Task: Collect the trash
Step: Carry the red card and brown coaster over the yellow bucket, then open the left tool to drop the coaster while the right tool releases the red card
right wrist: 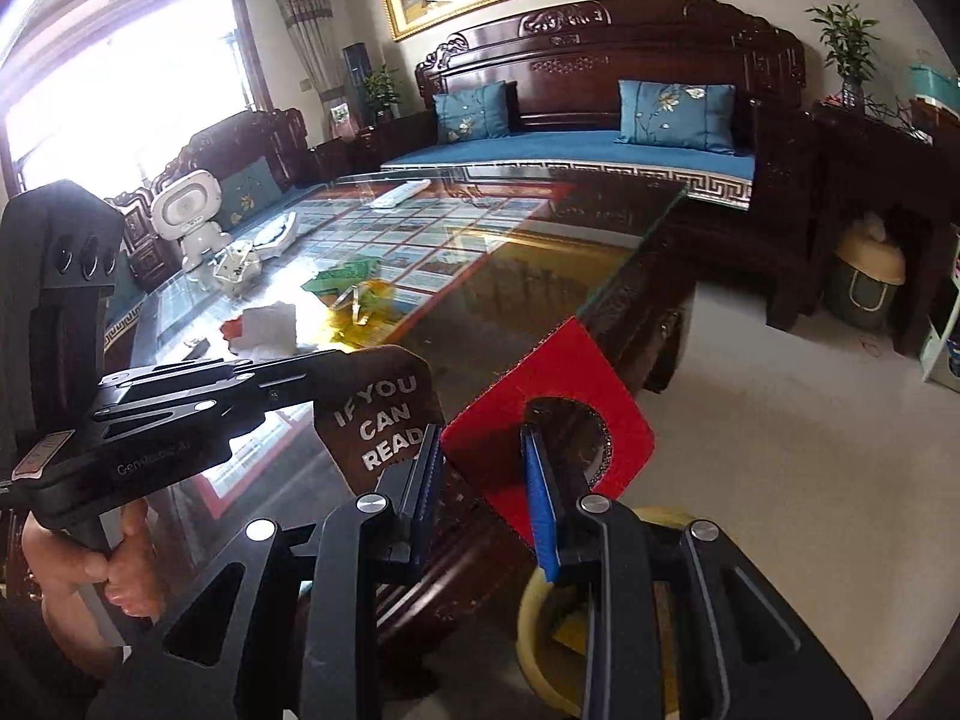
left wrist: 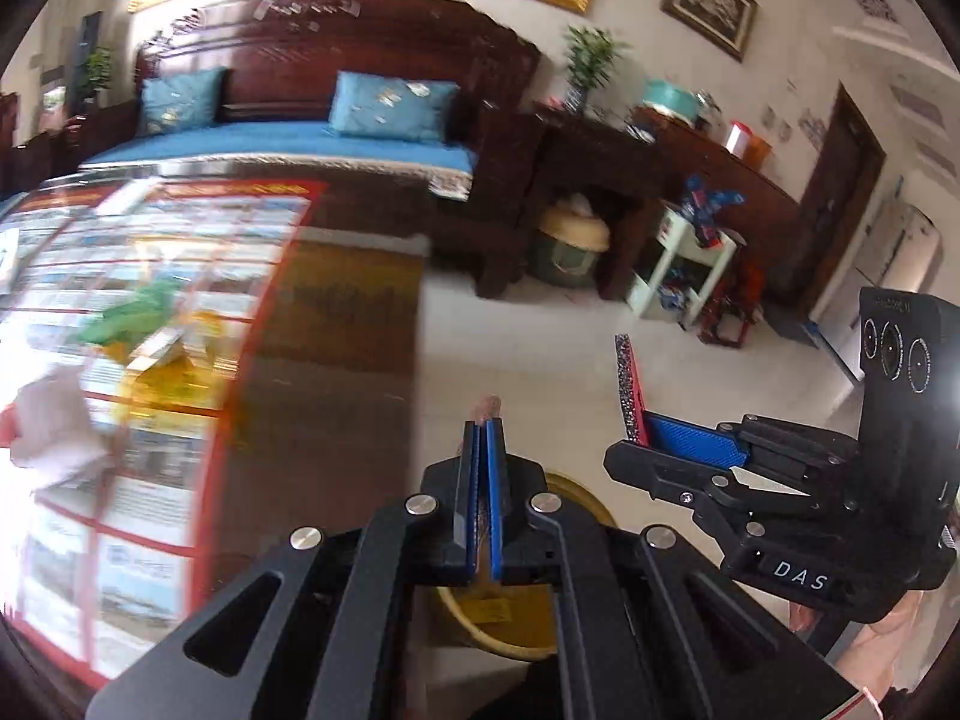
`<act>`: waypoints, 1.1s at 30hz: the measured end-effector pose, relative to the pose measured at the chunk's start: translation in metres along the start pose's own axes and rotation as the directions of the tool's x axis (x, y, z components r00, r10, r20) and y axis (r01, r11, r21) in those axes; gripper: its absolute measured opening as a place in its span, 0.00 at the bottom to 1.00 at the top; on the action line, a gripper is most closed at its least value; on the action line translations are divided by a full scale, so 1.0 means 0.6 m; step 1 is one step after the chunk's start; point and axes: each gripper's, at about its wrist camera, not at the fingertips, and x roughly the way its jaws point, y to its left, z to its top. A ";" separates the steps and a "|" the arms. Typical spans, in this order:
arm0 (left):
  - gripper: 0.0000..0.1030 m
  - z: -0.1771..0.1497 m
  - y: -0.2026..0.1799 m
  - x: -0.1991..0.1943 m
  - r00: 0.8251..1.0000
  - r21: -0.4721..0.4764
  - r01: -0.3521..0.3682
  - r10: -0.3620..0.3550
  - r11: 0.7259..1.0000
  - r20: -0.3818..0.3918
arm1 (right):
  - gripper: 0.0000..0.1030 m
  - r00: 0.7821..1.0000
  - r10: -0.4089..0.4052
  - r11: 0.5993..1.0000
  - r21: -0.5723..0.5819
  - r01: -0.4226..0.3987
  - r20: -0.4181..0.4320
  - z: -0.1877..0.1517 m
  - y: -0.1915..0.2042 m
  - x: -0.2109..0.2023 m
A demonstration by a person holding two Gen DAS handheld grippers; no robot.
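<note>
Two tools past table edge (right wrist: 636,252) (glass), above yellow bin (right wrist: 540,630)

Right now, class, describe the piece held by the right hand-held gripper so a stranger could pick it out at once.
Start at the glass-topped table before the sofa, then drop to its near corner. There the right hand-held gripper holds a flat red card with a round hole. The brown tag beside it bears white lettering instead.
</note>
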 end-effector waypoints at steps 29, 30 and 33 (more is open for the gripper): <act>0.54 -0.084 -0.142 0.276 0.949 -0.076 0.046 -0.068 0.996 -0.308 | 0.26 0.991 -0.084 0.981 0.168 0.100 -0.100 -0.124 -0.208 -0.017; 0.54 -0.083 -0.139 0.273 0.949 -0.081 0.046 -0.069 0.996 -0.307 | 0.26 0.992 -0.082 0.981 0.167 0.098 -0.101 -0.124 -0.207 -0.016; 0.57 -0.072 -0.130 0.261 0.954 -0.088 0.039 -0.064 0.995 -0.294 | 0.26 0.991 -0.081 0.982 0.161 0.097 -0.107 -0.118 -0.206 -0.009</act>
